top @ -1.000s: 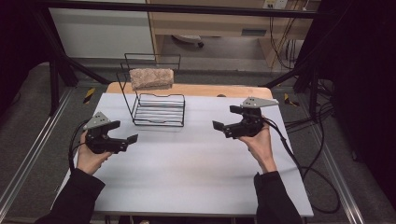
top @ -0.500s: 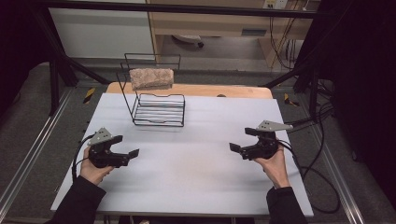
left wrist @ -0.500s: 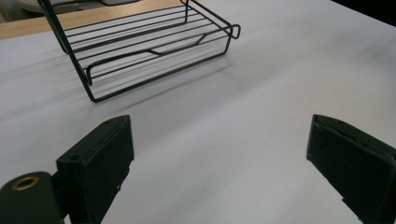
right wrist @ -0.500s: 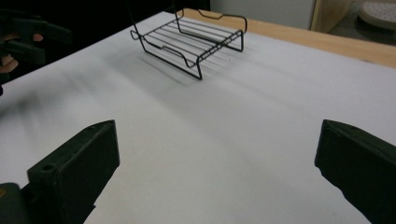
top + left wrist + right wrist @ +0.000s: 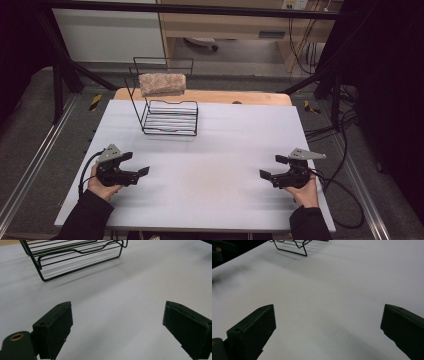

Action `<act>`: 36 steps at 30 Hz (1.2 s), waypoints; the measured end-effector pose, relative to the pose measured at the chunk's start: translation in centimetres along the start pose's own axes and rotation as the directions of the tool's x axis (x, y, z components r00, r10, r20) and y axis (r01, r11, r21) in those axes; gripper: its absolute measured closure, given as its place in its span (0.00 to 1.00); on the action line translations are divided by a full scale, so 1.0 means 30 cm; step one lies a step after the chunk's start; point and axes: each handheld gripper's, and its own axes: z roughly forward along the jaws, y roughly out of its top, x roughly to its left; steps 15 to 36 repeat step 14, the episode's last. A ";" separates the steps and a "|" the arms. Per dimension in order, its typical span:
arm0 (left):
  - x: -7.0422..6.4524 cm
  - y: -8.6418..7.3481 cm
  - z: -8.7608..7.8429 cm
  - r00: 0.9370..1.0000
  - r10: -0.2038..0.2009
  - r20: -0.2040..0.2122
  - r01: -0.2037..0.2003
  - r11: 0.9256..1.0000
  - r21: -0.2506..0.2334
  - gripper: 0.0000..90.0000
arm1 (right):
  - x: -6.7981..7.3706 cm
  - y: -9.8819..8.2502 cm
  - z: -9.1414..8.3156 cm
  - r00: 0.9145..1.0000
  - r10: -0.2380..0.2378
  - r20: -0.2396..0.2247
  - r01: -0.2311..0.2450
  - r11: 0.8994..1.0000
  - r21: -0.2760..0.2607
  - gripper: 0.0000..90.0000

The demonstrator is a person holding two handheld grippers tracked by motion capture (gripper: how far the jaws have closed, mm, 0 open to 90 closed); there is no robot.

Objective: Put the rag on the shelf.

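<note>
The left gripper (image 5: 134,167) sits low over the white table (image 5: 225,150) with its 2 jaws spread wide — in the left gripper view (image 5: 117,325) only bare tabletop lies between them, and they grip nothing. The right gripper (image 5: 272,170) is likewise wide open and empty; in the right gripper view (image 5: 328,325) its 2 jaws frame plain white surface. The 2 grippers point toward each other across the table, well apart.

The black wire rack (image 5: 169,116) stands ahead of the left gripper, farther from the person, well clear of its jaws; its front edge shows at the top of the left gripper view (image 5: 75,260). From the right gripper it lies far off, ahead and to the left (image 5: 292,246). A brown sponge-like block (image 5: 162,83) rests on the rack's upper part — touched by neither gripper.
</note>
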 end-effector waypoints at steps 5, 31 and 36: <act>-0.004 -0.013 0.004 1.000 0.009 0.005 -0.009 1.000 0.012 0.10 | -0.006 -0.021 -0.008 1.000 0.006 0.003 -0.006 1.000 0.012 0.00; -0.003 -0.024 0.003 1.000 0.007 0.006 -0.007 1.000 0.017 0.10 | -0.004 -0.036 -0.011 1.000 -0.002 0.005 0.002 1.000 0.024 0.00; -0.003 -0.024 0.003 1.000 0.007 0.006 -0.007 1.000 0.017 0.10 | -0.004 -0.036 -0.011 1.000 -0.002 0.005 0.002 1.000 0.024 0.00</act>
